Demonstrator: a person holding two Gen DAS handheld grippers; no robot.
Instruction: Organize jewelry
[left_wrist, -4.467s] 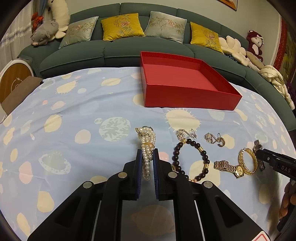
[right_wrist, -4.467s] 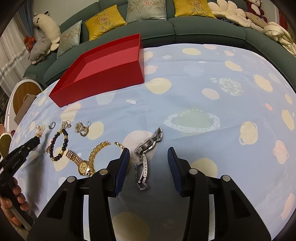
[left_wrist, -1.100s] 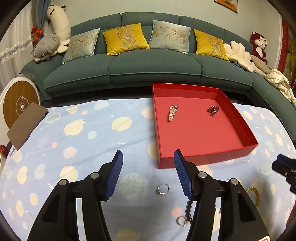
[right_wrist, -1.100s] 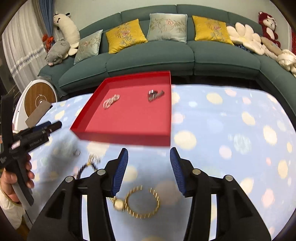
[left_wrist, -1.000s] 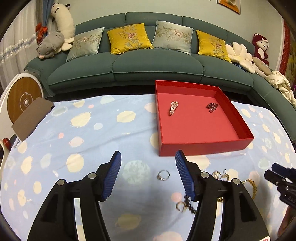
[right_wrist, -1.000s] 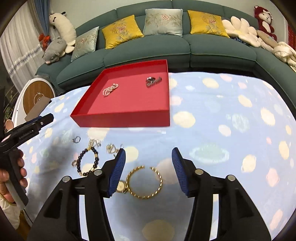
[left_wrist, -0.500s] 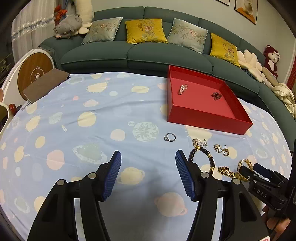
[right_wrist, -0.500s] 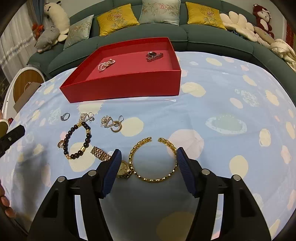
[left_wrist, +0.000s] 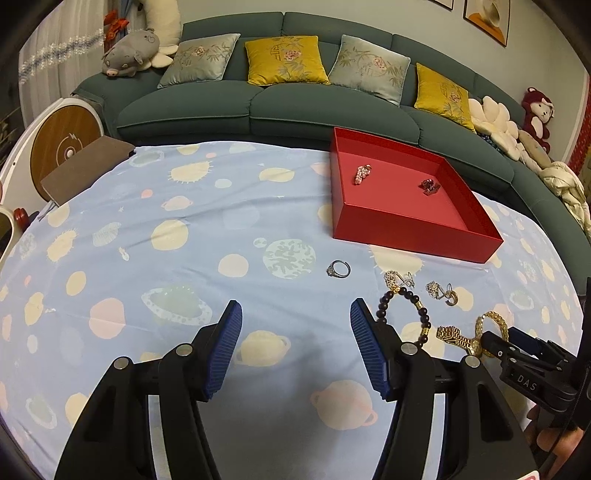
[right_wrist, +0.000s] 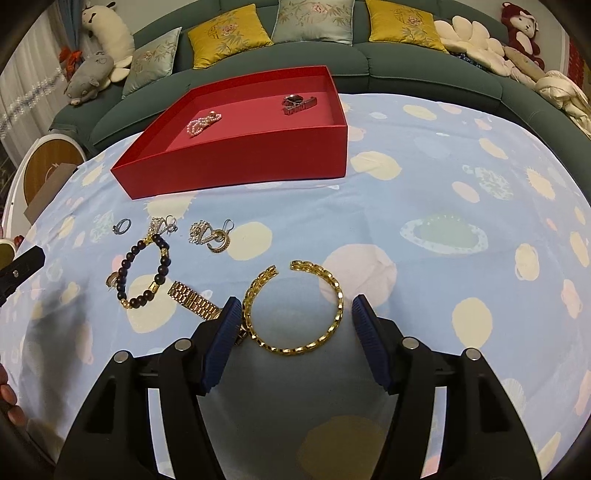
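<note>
The red tray holds a pearl bracelet and a silver watch. On the cloth lie a silver ring, a dark bead bracelet, earrings, a gold watch and a gold chain bangle. My right gripper is open, low over the bangle, its pads on either side. My left gripper is open and empty, short of the ring.
A green sofa with cushions and soft toys curves behind the table. A brown box sits at the table's far left corner. The right gripper's body shows at the left wrist view's right edge.
Both grippers have pulled back from the tray and come down toward the cloth. The right gripper now straddles the gold bangle; the left has drawn back from the ring.
</note>
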